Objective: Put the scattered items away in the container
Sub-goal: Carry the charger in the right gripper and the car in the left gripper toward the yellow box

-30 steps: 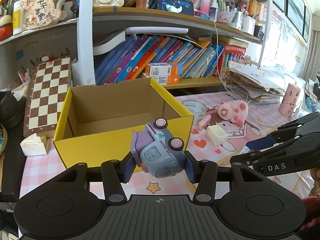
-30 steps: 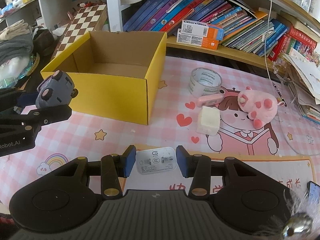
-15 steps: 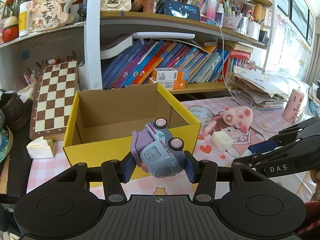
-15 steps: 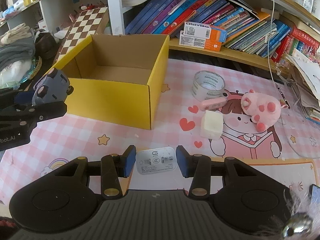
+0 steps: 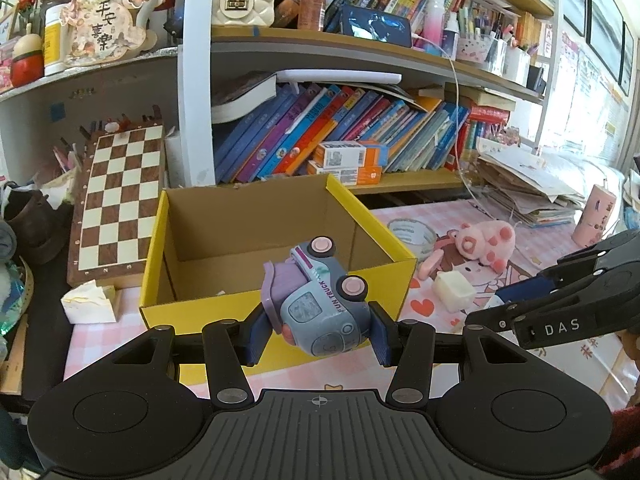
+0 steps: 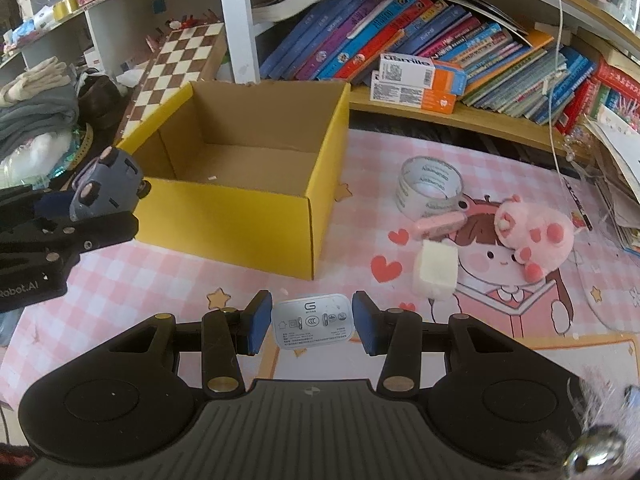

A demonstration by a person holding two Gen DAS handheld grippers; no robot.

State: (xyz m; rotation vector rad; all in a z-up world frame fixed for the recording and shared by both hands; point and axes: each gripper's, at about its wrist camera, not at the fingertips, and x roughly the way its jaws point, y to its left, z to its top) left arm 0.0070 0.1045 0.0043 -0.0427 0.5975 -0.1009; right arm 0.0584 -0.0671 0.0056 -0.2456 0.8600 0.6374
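The left gripper point(image 5: 318, 330) is closed on a toy truck point(image 5: 320, 300), in the air at the near wall of the yellow box point(image 5: 280, 240). The right gripper point(image 6: 312, 322) holds a white charger point(image 6: 313, 320) between its fingers, above the mat point(image 6: 160, 276)

- "FUN TRUCK" is printed on the side of the toy truck point(image 5: 320, 304).
- "DAS" is marked on the right gripper point(image 5: 560, 312).
- "obot.AI" is read on the left gripper point(image 6: 44, 256).
- Chinese characters "平安喜樂" are painted on the shelf ornament point(image 5: 104, 26).
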